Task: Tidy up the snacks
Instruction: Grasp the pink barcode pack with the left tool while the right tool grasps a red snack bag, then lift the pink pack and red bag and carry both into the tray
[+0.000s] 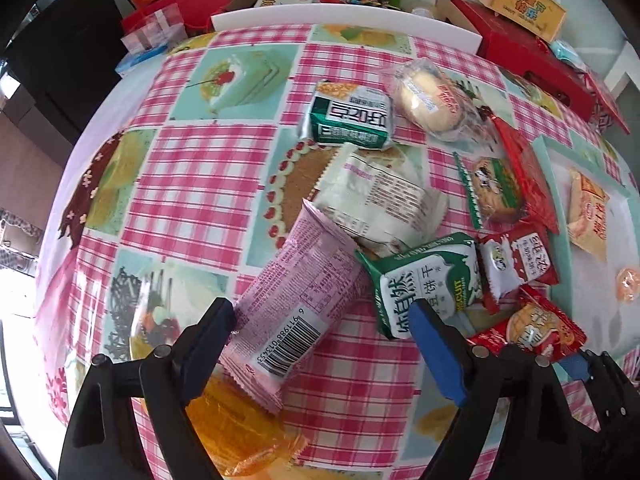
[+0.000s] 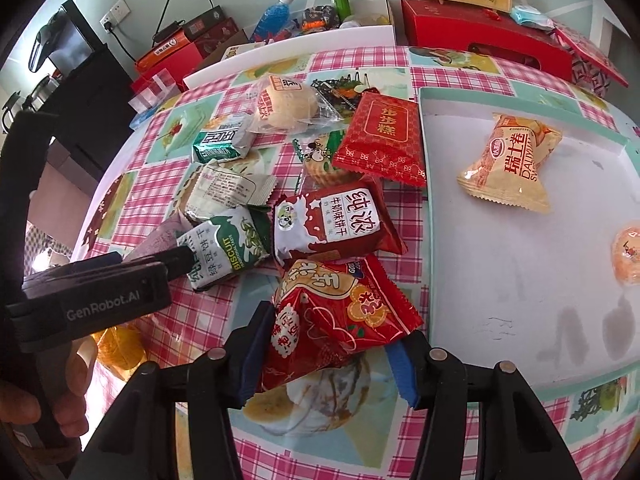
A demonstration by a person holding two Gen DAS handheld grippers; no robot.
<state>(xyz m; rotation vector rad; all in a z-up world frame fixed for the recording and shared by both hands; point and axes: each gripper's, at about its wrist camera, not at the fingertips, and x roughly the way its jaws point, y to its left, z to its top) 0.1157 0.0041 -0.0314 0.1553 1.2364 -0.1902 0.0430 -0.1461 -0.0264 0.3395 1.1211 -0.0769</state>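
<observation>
Left view: the left gripper point(image 1: 324, 320) hangs wide apart over the pink pack point(image 1: 296, 300), not pinching it. Snacks lie heaped on the table point(image 1: 192, 168).

Right view: the right gripper point(image 2: 332, 352) squeezes a red pack point(image 2: 340, 312). The white tray point(image 2: 500, 280) beside it holds a yellow pack point(image 2: 508, 160) and an orange sweet point(image 2: 628, 256).

The worktop point(image 1: 192, 168) wears a pink-and-white check cloth with mint squares printed with cakes. The long wrapper point(image 1: 292, 300) is pale pink with a black barcode. One biscuit packet point(image 2: 228, 248) is green and white; the milk biscuit packet point(image 2: 336, 220) is dark red and white. The tray point(image 2: 500, 260) is white, rimmed mint. Tool pads point(image 2: 404, 372) are blue on black fingers.
</observation>
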